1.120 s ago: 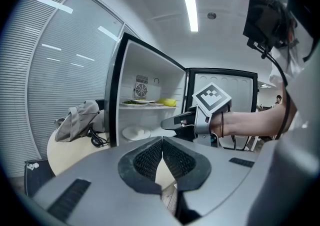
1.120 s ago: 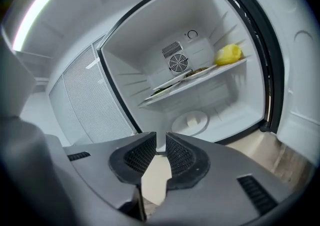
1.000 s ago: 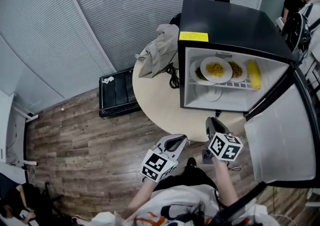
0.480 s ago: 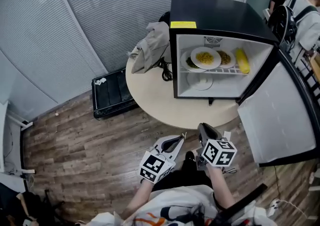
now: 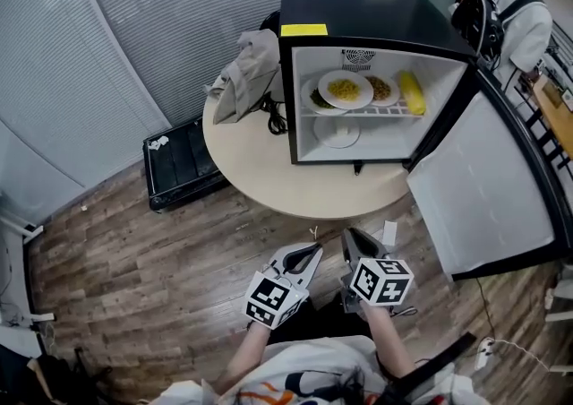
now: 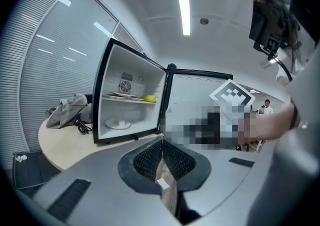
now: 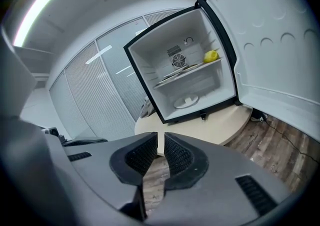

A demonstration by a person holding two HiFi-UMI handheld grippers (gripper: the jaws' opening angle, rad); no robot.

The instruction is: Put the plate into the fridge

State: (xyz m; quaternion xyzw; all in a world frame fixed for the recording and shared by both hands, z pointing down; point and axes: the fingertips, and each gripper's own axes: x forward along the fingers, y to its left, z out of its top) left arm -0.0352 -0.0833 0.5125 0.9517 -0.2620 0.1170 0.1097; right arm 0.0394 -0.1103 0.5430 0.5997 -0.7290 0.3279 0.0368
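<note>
The black mini fridge [image 5: 376,13] stands open on the round table [image 5: 260,170]. On its upper shelf lie a plate of yellow food [image 5: 346,89], two more plates [image 5: 383,88] beside it, and a yellow corn cob [image 5: 411,92]. A white dish [image 5: 337,132] sits on the fridge floor. Both grippers hang over the wooden floor, short of the table. My left gripper [image 5: 304,255] is shut and empty, its pads meeting [image 6: 162,140]. The jaws of my right gripper [image 5: 351,237] are closing, with a narrow gap [image 7: 161,142] and nothing between them.
The fridge door [image 5: 483,188] swings wide to the right. A grey jacket [image 5: 242,76] and a black cable lie on the table left of the fridge. A black case [image 5: 179,166] sits on the floor. Two people [image 5: 515,9] stand at the back right.
The fridge and table have slid up and left in the head view. Both grippers now sit a little farther back from the table's edge.
</note>
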